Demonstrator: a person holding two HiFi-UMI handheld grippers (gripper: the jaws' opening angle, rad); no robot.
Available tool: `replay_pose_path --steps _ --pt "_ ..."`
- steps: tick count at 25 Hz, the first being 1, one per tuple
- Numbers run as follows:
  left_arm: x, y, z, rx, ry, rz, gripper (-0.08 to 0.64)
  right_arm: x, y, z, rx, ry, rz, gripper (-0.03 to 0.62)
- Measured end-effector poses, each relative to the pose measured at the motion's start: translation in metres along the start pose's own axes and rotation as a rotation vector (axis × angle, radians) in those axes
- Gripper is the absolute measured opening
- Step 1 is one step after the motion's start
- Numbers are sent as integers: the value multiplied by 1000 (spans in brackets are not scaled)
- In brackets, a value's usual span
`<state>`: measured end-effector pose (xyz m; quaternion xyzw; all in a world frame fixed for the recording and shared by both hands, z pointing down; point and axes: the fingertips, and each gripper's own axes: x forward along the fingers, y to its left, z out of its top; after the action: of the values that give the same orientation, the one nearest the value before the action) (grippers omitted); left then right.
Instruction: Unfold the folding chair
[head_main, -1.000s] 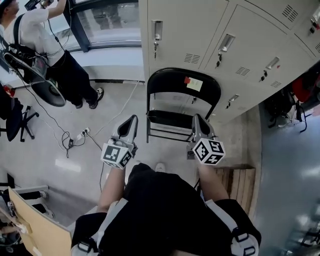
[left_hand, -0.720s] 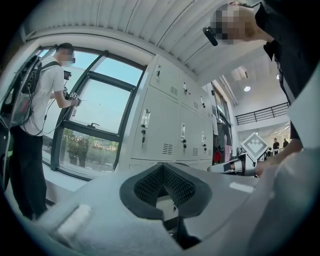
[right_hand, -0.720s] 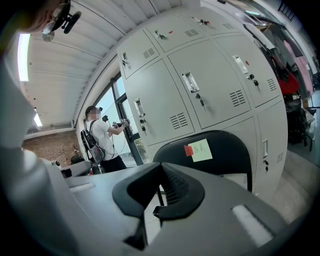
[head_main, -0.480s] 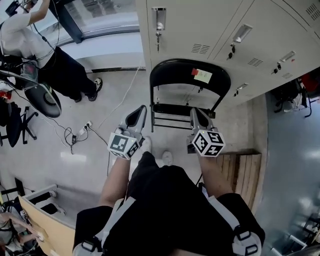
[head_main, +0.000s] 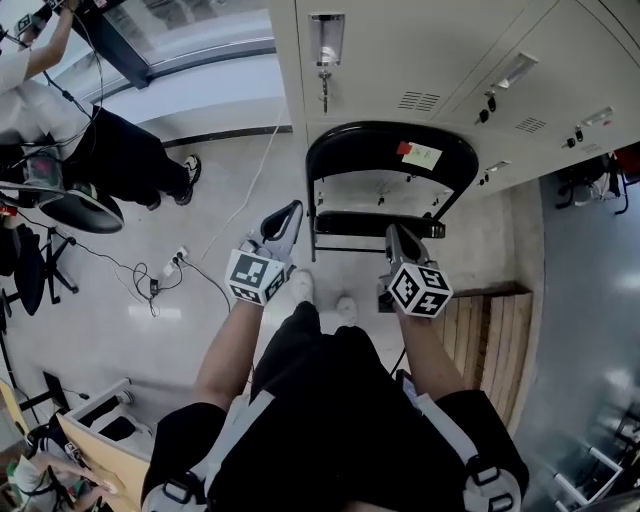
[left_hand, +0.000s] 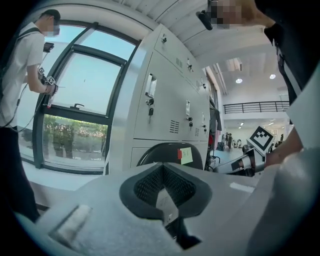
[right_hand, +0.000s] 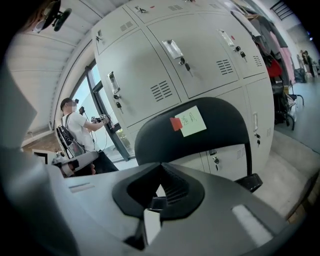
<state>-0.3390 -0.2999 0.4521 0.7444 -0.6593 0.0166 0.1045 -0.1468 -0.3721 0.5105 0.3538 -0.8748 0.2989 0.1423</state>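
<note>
A black folding chair (head_main: 390, 160) stands against the grey lockers, with a yellow note and a red sticker on its backrest (right_hand: 200, 135). Its seat (head_main: 375, 224) shows as a narrow dark band between the side tubes. My left gripper (head_main: 290, 213) is shut and empty, just left of the chair's front left side and apart from it. My right gripper (head_main: 393, 236) is also shut and empty, near the seat's front edge on the right; contact is not visible. In the left gripper view the shut left gripper (left_hand: 161, 170) points at the backrest (left_hand: 165, 151).
Grey lockers (head_main: 420, 60) rise right behind the chair. A wooden pallet (head_main: 490, 330) lies at the right. Cables and a power strip (head_main: 160, 275) cross the floor at the left, where a person (head_main: 90, 140) stands by the window. My shoes (head_main: 300, 288) are close to the chair.
Both grippers have come down and forward toward the chair, which now lies closer in the head view. Both jaws stayed shut.
</note>
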Motion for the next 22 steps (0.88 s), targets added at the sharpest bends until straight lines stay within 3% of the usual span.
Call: replay_pose_path --steps 4,13,18,22 --pt "19 19 -11 -9 37 -43 5 8 -7 -18 55 18 -55 5" --pt "79 57 -48 -88 157 -135 174 18 -20 -31 149 -14 -164 6" --pt "104 67 -73 -39 243 -186 202 11 -24 -43 185 -17 -215 6" --pt "117 70 -84 -50 279 -217 235 11 -27 -45 200 -19 -239 6"
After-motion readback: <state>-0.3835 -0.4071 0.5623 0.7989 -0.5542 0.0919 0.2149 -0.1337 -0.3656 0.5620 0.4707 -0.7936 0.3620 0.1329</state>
